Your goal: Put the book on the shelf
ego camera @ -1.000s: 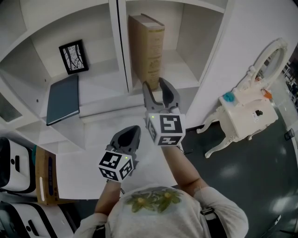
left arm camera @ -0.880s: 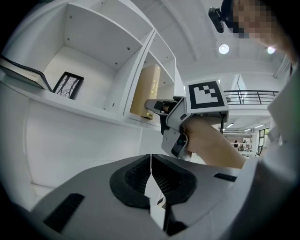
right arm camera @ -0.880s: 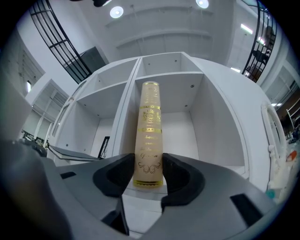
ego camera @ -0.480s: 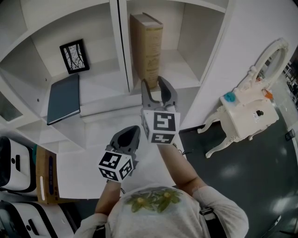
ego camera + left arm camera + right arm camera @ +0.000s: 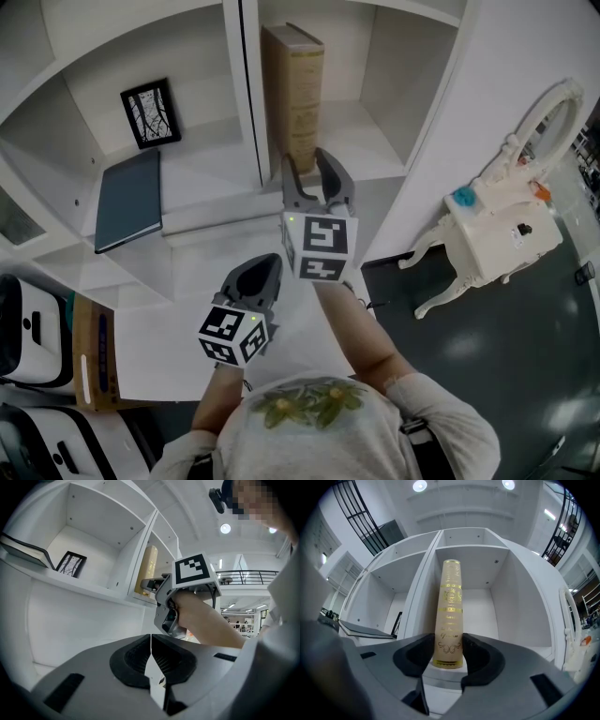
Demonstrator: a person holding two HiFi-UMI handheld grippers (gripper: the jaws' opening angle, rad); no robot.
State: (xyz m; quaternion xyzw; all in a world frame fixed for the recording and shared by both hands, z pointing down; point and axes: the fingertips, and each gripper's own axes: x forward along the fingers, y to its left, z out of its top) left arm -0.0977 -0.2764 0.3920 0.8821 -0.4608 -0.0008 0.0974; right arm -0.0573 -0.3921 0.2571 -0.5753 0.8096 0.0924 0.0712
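A thick tan book (image 5: 295,89) with gold lettering on its spine (image 5: 450,616) stands upright in the right compartment of the white shelf (image 5: 375,141), close to the divider (image 5: 246,94). My right gripper (image 5: 307,169) is at the foot of the spine, its jaws set wide and closed on the book's two sides (image 5: 448,651). My left gripper (image 5: 255,274) hangs lower and nearer to me, below the shelf, shut with nothing in it (image 5: 151,641). In the left gripper view the right gripper (image 5: 187,592) and the hand that holds it show in front of the book.
A dark teal book (image 5: 127,199) lies flat in the left compartment, with a small framed picture (image 5: 148,114) behind it. A white ornate stand (image 5: 487,225) is on the dark floor at the right. A cardboard box (image 5: 89,361) sits at the lower left.
My right gripper has moved slightly up and to the left toward the shelf, and the book's foot has gone with it. The left gripper has stayed put.
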